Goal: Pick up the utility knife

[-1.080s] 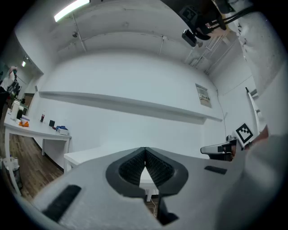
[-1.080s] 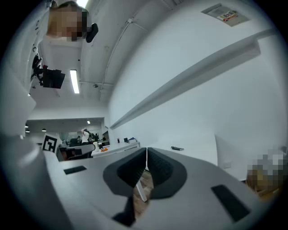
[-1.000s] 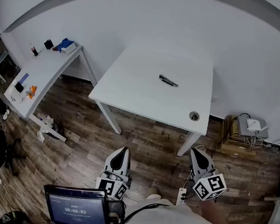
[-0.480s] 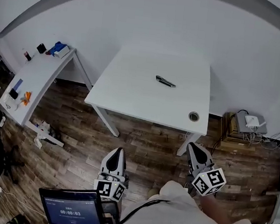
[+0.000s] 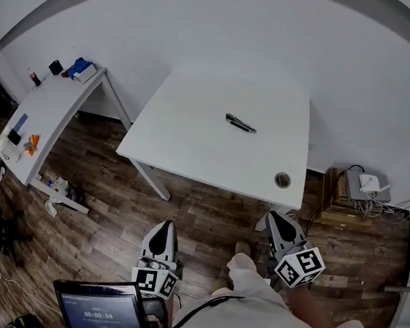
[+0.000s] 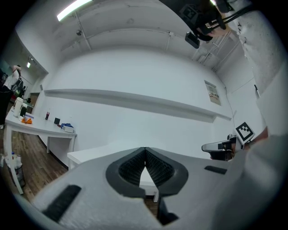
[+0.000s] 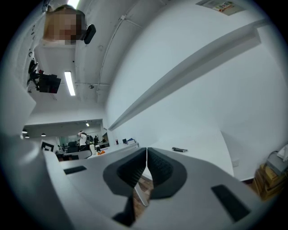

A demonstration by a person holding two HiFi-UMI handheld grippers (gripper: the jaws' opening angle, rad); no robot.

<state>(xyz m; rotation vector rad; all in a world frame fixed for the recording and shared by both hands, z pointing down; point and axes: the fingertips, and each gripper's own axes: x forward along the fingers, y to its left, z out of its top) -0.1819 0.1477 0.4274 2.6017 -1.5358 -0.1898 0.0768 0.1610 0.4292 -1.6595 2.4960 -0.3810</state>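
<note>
The utility knife (image 5: pixel 240 123), dark and slim, lies flat on the white table (image 5: pixel 192 143), right of its middle; it also shows small and far in the right gripper view (image 7: pixel 179 149). Both grippers hover over the wooden floor in front of the table, well short of the knife. My left gripper (image 5: pixel 165 227) is shut and holds nothing, its tips meeting in its own view (image 6: pixel 145 150). My right gripper (image 5: pixel 273 219) is near the table's front right leg, also shut and empty (image 7: pixel 146 150).
A cable hole (image 5: pixel 283 179) sits near the table's front right corner. A second white desk (image 5: pixel 45 112) with small items stands at the left. A box with a device and cables (image 5: pixel 364 186) is on the floor at the right. A screen (image 5: pixel 100 311) is at my chest.
Both grippers have moved forward toward the table's front edge, and the table and knife now sit slightly lower and nearer in the head view. Both stay shut.
</note>
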